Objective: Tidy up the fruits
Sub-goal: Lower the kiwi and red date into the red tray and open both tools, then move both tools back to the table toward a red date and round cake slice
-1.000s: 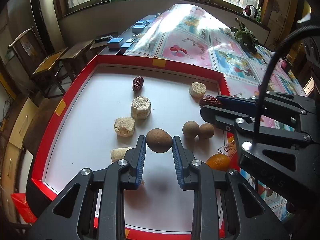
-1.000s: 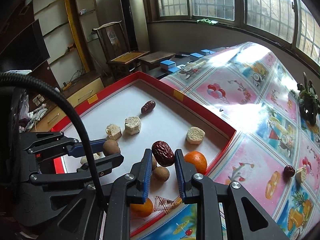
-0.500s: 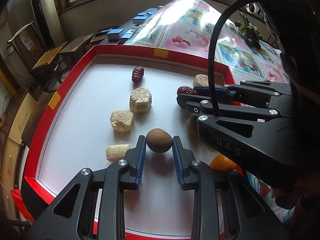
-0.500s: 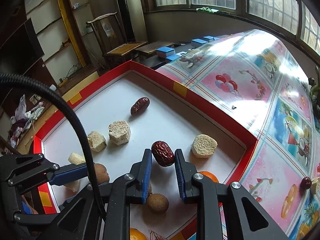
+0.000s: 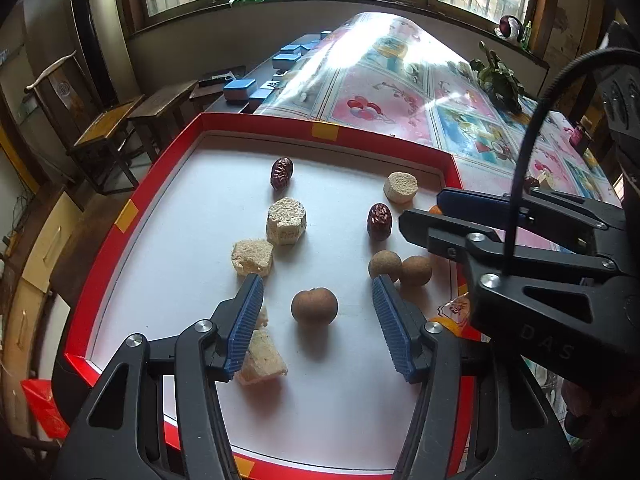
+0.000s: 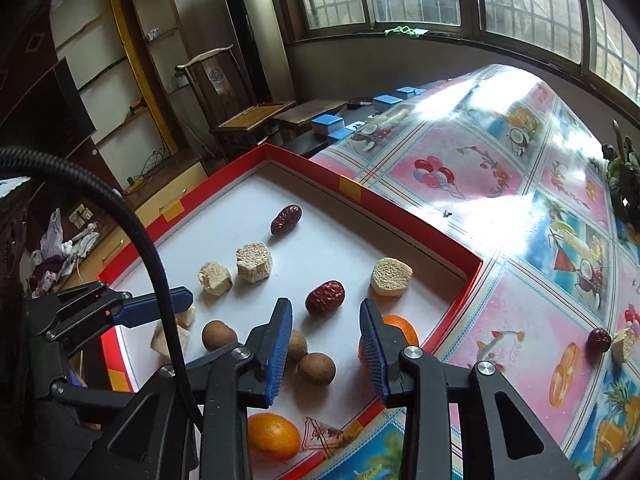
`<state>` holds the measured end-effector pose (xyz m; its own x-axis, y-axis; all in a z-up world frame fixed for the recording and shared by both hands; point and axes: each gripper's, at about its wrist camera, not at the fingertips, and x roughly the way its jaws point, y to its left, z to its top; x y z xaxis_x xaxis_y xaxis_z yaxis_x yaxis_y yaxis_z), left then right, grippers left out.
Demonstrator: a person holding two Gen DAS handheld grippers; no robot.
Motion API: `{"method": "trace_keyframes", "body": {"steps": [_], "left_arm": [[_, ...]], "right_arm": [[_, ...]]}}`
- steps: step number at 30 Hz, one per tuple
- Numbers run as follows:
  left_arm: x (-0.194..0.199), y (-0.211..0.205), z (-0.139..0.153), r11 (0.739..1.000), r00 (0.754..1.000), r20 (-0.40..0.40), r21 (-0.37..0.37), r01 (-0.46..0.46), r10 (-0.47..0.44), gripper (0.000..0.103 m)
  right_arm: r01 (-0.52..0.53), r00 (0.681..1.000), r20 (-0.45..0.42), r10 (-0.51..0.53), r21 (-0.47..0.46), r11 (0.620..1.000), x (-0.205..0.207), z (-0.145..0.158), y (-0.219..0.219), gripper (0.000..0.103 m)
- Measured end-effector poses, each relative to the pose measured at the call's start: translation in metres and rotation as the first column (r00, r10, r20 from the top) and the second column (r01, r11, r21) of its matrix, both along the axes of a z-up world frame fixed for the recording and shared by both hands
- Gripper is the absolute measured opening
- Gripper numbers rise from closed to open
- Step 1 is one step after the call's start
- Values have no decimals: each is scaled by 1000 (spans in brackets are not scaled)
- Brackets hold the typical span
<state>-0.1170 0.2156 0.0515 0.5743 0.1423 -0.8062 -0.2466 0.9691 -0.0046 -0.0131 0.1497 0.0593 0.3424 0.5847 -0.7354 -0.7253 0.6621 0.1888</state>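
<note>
Red-rimmed white tray (image 5: 128,216) holds the fruit; left gripper (image 5: 316,312) and right gripper (image 6: 324,340) both stand spread, empty. Round brown longan (image 5: 314,306), at 12 o'clock from the left gripper, is probably light, brittle-shelled and roll-prone: grip across its widest diameter. Wrinkled dark-red jujube (image 6: 325,297) looks softer; pinch its short axis.

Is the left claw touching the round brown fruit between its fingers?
Apart. In the left wrist view the left claw is open, and white tray surface shows on both sides of the round brown fruit.

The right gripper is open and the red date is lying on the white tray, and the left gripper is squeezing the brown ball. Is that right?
Not quite. The left gripper is open too; the left wrist view shows the brown ball lying free on the tray between its spread fingers. The rest is right: the right gripper is open and the red date lies on the tray.
</note>
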Motion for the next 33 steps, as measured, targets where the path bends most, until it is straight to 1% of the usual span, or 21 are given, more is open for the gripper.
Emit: {"method": "trace_keyframes", "body": {"steps": [2, 8, 11, 13, 14, 18, 24, 27, 29, 33], "left_arm": [[0, -2, 3, 1000, 1000, 4, 6, 0, 0, 58], [1, -20, 11, 999, 999, 20, 5, 34, -34, 58], [5, -33, 18, 998, 998, 32, -2, 59, -59, 58], [9, -43, 21, 997, 996, 37, -12, 77, -76, 61], [11, -49, 22, 996, 995, 40, -15, 88, -87, 66], [20, -74, 25, 991, 990, 47, -22, 133, -132, 66], [39, -107, 21, 984, 985, 34, -37, 173, -172, 66], [48, -123, 18, 985, 985, 30, -20, 172, -171, 66], [54, -132, 16, 984, 984, 30, -17, 178, -178, 66], [64, -148, 11, 982, 982, 20, -16, 190, -189, 66]], "right_arm": [[21, 999, 26, -21, 0, 1000, -6, 7, -8, 38], [60, 996, 63, -62, 36, 998, -20, 25, -41, 39], [94, 993, 70, -96, 31, 995, -22, 27, -60, 39], [118, 991, 65, -120, 33, 992, -22, 26, -75, 39], [133, 989, 64, -135, 31, 991, -22, 26, -82, 39], [197, 978, 62, -198, 18, 980, -20, 21, -115, 40], [299, 953, 56, -299, 3, 954, -15, 14, -163, 40], [356, 933, 51, -355, 2, 935, -13, 14, -183, 40], [383, 922, 53, -383, 0, 924, -12, 13, -194, 44], [428, 902, 63, -426, -19, 904, -10, 9, -211, 45]]}}
